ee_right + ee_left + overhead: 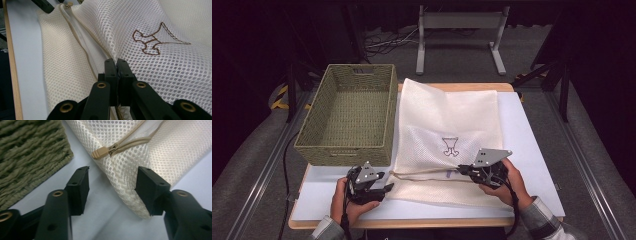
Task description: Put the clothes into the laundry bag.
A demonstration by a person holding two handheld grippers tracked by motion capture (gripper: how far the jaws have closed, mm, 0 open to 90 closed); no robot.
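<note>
A cream mesh laundry bag (447, 132) with a brown embroidered mark (450, 146) lies flat on the white table. Its tan zipper runs across the near end and stands partly open. My right gripper (465, 170) is shut on the mesh edge beside the zipper opening (116, 62). My left gripper (388, 183) is open at the bag's near left corner (125, 187). The corner lies between the jaws, close to the right jaw. The tan zipper pull (100, 152) sits just beyond them.
A woven olive basket (349, 112) stands empty at the left of the table, right against the bag. Its wall (27, 157) is close to my left gripper. Bare table (527, 140) lies right of the bag. A metal stand (459, 35) is behind the table.
</note>
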